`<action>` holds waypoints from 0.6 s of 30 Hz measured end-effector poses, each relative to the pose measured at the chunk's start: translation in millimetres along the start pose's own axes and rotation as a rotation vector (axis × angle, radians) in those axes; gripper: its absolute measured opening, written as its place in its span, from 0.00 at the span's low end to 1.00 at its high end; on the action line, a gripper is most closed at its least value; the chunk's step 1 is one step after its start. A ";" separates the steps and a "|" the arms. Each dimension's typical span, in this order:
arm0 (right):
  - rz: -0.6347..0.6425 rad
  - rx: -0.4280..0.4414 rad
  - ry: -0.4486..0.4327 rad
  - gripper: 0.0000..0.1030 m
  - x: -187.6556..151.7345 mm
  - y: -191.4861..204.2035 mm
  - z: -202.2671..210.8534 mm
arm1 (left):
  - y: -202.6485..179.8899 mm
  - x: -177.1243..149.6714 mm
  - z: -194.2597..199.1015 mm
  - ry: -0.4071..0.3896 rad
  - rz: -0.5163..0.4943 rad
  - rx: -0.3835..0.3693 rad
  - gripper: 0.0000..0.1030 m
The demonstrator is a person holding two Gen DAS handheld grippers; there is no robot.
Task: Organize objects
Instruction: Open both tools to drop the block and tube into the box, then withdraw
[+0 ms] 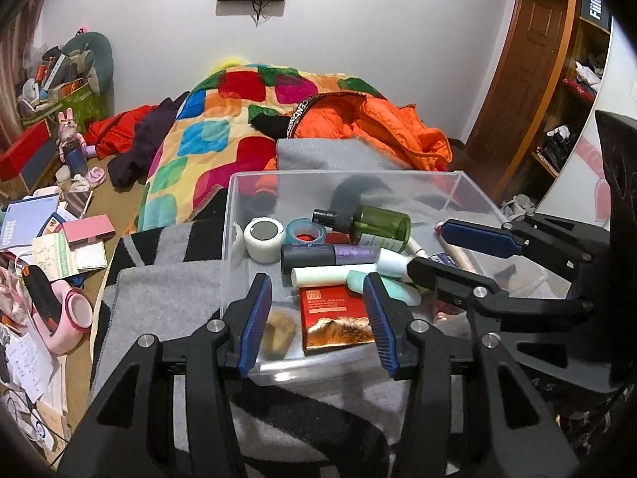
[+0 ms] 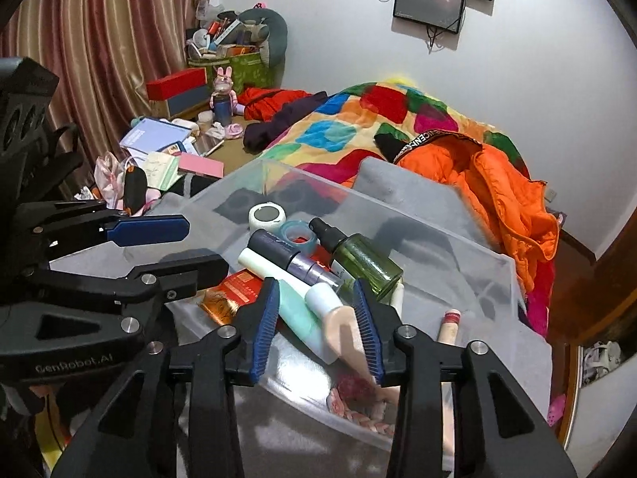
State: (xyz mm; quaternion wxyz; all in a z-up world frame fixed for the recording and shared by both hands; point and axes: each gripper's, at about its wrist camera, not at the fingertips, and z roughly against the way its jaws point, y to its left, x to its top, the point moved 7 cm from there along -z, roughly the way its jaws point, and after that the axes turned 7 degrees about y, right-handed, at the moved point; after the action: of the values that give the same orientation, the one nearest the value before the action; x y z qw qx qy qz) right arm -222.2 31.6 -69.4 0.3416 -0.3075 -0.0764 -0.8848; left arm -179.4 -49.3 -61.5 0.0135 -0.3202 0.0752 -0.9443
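A clear plastic bin on a grey blanket holds a green spray bottle, two tape rolls, a dark purple tube, a mint tube and a red box. My left gripper hangs open over the bin's near rim, the red box lying below between its fingers. My right gripper is open over the bin. A beige tube with a white cap leans against one pad, clear of the other.
A colourful quilt and an orange jacket lie on the bed behind the bin. Books, papers and a pink gadget clutter the left side. A wooden door and shelves stand at the right. A second beige tube lies in the bin.
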 end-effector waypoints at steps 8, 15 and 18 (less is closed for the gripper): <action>-0.059 -0.004 -0.056 0.38 -5.8 -12.4 30.7 | -7.9 0.6 28.7 -0.070 -0.009 -0.010 0.55; -0.115 -0.045 -0.133 0.57 -21.1 -20.9 63.3 | -17.4 -6.5 51.5 -0.147 -0.022 -0.017 0.75; -0.144 -0.054 -0.158 0.68 -29.5 -23.1 72.9 | -21.6 -11.5 58.4 -0.178 -0.029 -0.012 0.86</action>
State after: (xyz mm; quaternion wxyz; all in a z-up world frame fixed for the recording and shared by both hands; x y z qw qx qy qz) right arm -184.3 90.6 -27.0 0.2616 -0.3790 -0.1011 -0.8819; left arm -134.4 -34.9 -19.4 0.0047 -0.4041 0.0749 -0.9116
